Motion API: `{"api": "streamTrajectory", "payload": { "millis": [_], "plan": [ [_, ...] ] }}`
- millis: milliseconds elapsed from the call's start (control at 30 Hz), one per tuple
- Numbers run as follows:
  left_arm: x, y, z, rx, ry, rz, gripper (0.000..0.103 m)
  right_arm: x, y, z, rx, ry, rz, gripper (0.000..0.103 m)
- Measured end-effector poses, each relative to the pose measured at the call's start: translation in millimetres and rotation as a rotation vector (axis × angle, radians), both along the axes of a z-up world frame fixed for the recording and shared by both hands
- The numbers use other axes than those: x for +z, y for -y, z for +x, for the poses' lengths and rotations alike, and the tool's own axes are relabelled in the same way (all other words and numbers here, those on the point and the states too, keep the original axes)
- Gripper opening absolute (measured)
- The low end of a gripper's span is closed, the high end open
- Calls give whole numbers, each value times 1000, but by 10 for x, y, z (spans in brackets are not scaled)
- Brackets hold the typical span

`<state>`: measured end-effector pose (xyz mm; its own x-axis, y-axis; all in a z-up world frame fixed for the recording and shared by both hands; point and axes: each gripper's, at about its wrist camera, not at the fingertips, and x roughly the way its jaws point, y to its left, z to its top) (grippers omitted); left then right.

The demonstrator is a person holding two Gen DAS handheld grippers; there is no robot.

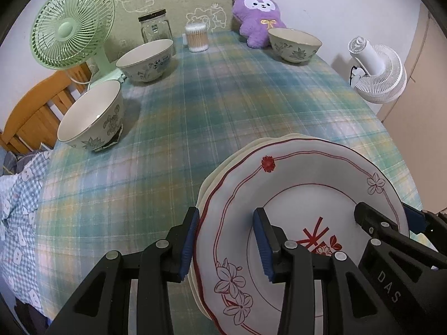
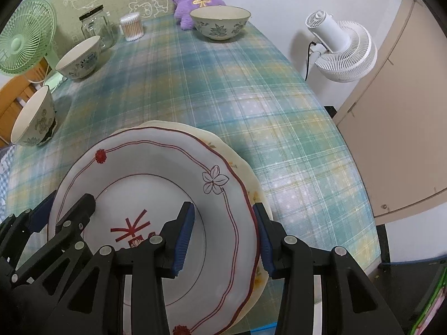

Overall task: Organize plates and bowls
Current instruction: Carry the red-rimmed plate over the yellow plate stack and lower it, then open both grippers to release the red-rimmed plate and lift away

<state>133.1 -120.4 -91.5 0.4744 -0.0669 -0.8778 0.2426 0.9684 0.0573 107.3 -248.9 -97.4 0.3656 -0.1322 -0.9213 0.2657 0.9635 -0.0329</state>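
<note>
A stack of plates sits at the near edge of the table; the top plate (image 1: 301, 212) (image 2: 156, 195) is white with red line flowers. My left gripper (image 1: 226, 243) straddles the stack's left rim, one finger outside and one over the plate, jaws wide. My right gripper (image 2: 223, 237) straddles the right rim the same way; cream plates (image 2: 259, 195) show beneath. Each gripper appears in the other's view, the right one (image 1: 391, 223) and the left one (image 2: 67, 209). Three floral bowls stand on the table: near left (image 1: 92, 117) (image 2: 33, 117), mid left (image 1: 145, 60) (image 2: 79, 58), far right (image 1: 294, 44) (image 2: 220, 22).
A green fan (image 1: 72, 25), a glass jar (image 1: 155, 25), a cotton swab tub (image 1: 197, 37) and a purple plush (image 1: 258, 14) line the table's far side. A white fan (image 2: 340, 50) stands off the right edge. A wooden chair (image 1: 36, 111) is at left.
</note>
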Motion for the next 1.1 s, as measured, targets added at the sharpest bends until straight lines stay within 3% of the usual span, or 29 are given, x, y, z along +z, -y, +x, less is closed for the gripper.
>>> {"api": "streamTrajectory", "payload": {
  "millis": [600, 900, 1000, 1100],
  "plan": [
    [-36, 61, -3, -29, 42, 28, 40, -5, -34, 52, 28, -39, -67, 46],
    [-45, 65, -15, -44, 49, 16, 42, -11, -25, 49, 44, -29, -43, 46],
    [-34, 49, -17, -49, 17, -9, 57, 27, -4, 46, 41, -23, -16, 46],
    [24, 3, -47, -47, 4, -29, 62, 132, 7, 34, 45, 1, 13, 46]
  ]
}}
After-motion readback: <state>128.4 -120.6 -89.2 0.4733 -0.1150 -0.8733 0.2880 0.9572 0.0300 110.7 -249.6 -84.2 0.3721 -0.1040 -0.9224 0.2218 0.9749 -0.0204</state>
